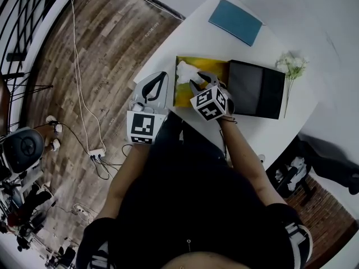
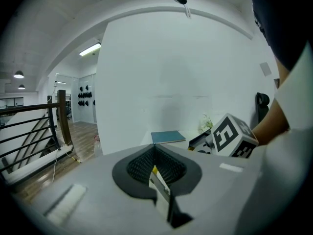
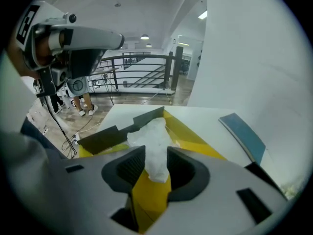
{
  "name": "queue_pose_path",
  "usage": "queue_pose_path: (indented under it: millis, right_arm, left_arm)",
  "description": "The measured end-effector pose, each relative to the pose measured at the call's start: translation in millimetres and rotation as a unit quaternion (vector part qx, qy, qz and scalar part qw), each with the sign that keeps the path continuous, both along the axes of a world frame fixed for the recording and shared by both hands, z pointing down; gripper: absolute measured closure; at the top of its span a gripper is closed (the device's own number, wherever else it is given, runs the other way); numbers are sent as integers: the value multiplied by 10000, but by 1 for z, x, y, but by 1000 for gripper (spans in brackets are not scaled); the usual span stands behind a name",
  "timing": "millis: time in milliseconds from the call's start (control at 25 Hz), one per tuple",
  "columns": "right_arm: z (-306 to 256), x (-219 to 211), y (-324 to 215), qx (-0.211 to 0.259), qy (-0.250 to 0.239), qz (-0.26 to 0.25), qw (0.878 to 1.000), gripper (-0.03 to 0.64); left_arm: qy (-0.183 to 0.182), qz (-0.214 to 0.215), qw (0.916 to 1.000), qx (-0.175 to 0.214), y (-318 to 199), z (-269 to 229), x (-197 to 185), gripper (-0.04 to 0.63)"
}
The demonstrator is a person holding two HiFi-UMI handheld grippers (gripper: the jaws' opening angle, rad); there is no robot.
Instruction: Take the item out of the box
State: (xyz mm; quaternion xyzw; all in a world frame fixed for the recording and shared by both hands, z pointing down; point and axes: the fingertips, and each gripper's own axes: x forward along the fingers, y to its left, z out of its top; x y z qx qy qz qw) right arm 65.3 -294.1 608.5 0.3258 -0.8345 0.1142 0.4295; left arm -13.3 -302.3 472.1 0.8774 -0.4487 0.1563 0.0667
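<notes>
Wooden floor [image 1: 101, 49] at far left, cables trailing across it; the white surface [image 1: 196, 38] begins beside it. Left claw [image 1: 163, 75] is at the surface's near-left edge, just beside the box's left wall. Its jaws are closed, tips meeting. Next along is the box [image 1: 216, 67], open, yellow inside, with dark flaps folded outward. The item [image 1: 185, 72], a crumpled white wad, lies in the left part of the box. Right claw [image 1: 202, 82] hangs over the box, tilted downward, jaws spread apart, with the near end of the wad showing in the gap between them. Whether the pads touch it I cannot tell. Its marker cube [image 1: 211, 104] faces up over the box's near edge. Against the box's right side a black lid [image 1: 255, 88] lies flat. Farther back on the surface, a blue book [image 1: 235, 21] lies well apart from the rest. White flowers [image 1: 291, 66] lie at far right, just beside the lid.
</notes>
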Motion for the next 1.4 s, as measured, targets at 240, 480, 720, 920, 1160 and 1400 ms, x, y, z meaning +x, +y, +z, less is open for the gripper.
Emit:
queue_pose_path:
  millis: [240, 480, 720, 920, 1160, 1400]
  right_arm:
    - [8, -2, 2, -139, 235, -64, 9996, 508]
    - [17, -3, 4, -271, 476, -135, 9984, 551]
    - [17, -5, 4, -277, 601, -203, 9976, 594]
    - [9, -3, 3, -163, 606, -110, 9980, 604]
    - [-25, 4, -2, 279, 494, 185, 9982, 606]
    - [-81, 21, -8, 924, 279, 632, 9933, 606]
  left_arm:
    - [128, -91, 9999, -36, -2, -4, -3, 585]
    - [87, -79, 9999, -32, -2, -2, -7, 586]
    - [58, -37, 10000, 5, -2, -3, -9, 586]
    - [137, -39, 9999, 11, -3, -6, -10, 586]
    - [130, 113, 9998, 110, -4, -11, -7, 586]
    - [254, 339, 9986, 323, -7, -29, 10, 586]
